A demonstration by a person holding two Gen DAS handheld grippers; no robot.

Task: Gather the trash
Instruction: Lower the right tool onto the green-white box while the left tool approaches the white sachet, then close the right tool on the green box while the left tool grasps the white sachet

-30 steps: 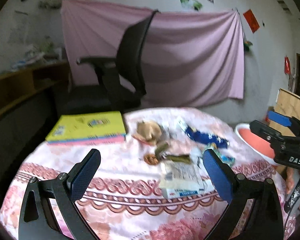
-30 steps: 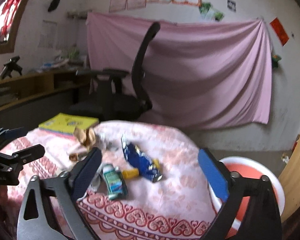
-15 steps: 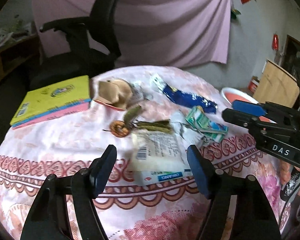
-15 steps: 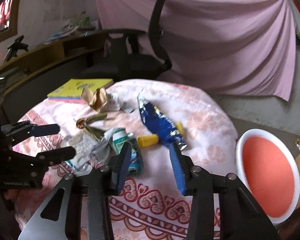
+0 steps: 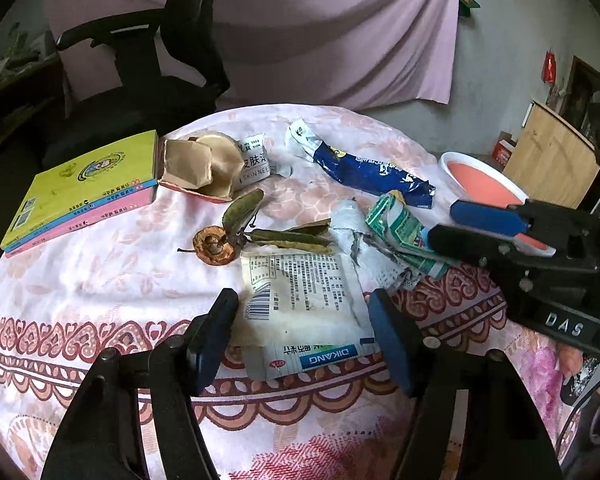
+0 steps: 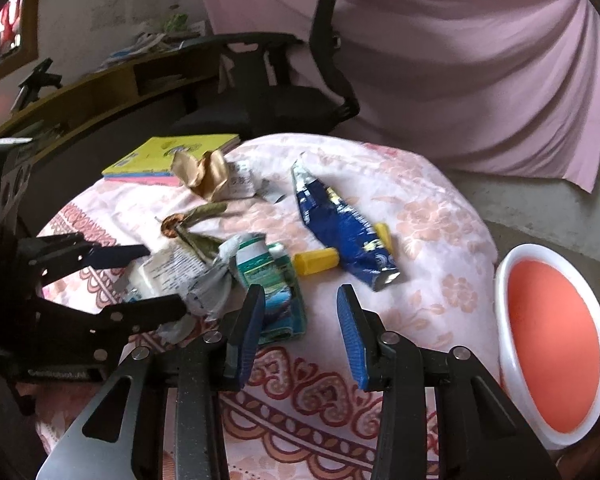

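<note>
Trash lies scattered over the middle of the round table (image 5: 80, 300), and both grippers have come down toward it: a second ago the cameras looked across at the pink curtain and the office chair (image 5: 172, 52), whereas the litter fills the centre of both views at this moment. Both sets of fingers have also drawn in from a wide spread to a narrower gap, though neither holds anything.

The left gripper (image 5: 300, 336) has its fingers apart on either side of the white sachet (image 5: 304, 300), low in the centre of the left wrist view, and appears close above it. Behind it lie dry leaves (image 5: 284, 236), a round orange scrap (image 5: 214, 245) and a crumpled tissue (image 5: 364, 240).

The right gripper (image 6: 300, 328) has its fingers apart too. Its left pad is just beside the green packet (image 6: 274, 288), at lower centre of the right wrist view. The blue wrapper (image 6: 340, 224) and a yellow cap (image 6: 316, 262) lie further up the frame, and a red basin (image 6: 552, 344) with a white rim stands beside the table at the right edge, probably the place for the trash.

Judging by this, the approach is about finished and the first grasps come next. The flat sachet may be hard to lift off the cloth. A stack of books (image 5: 84, 188) at the left looks like no trash.
</note>
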